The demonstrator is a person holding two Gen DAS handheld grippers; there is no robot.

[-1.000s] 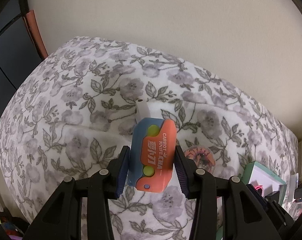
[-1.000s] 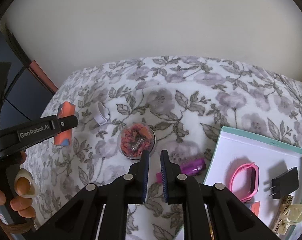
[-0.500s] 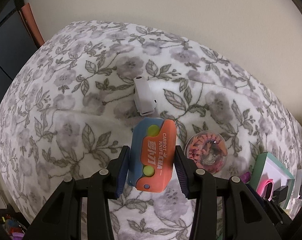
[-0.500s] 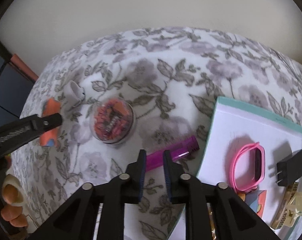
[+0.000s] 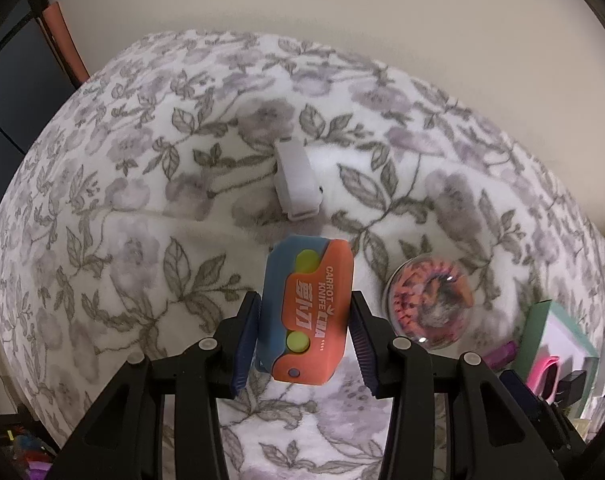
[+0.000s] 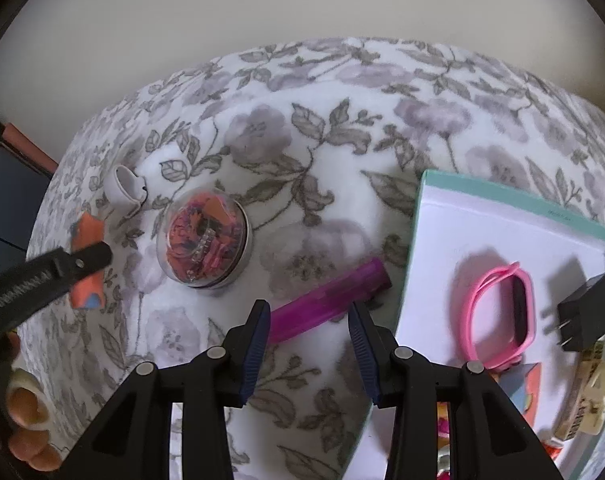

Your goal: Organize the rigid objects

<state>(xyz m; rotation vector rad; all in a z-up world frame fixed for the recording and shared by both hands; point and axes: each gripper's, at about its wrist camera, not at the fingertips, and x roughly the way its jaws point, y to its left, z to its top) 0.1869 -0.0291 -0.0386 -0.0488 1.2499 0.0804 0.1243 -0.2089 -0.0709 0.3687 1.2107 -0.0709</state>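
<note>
1. We hold the orange-and-blue carrot knife toy (image 5: 308,312) clamped between the pads of our left gripper (image 5: 304,332), tilted over the floral blanket (image 5: 142,208).
2. Our right gripper (image 6: 308,334) has just been opening; its jaws now straddle the purple tube (image 6: 326,300) without pressing it.
3. Sorted so far, as we judge it: a pink band (image 6: 502,312) and a black plug (image 6: 586,312) lie in the teal-rimmed box (image 6: 482,190) at the blanket's right edge.
4. Still loose: the white clip (image 5: 296,178), the clear dome of orange bits (image 6: 202,238), the tube.
5. The box's lower corner is cut off, its small items there hard to make out.
</note>
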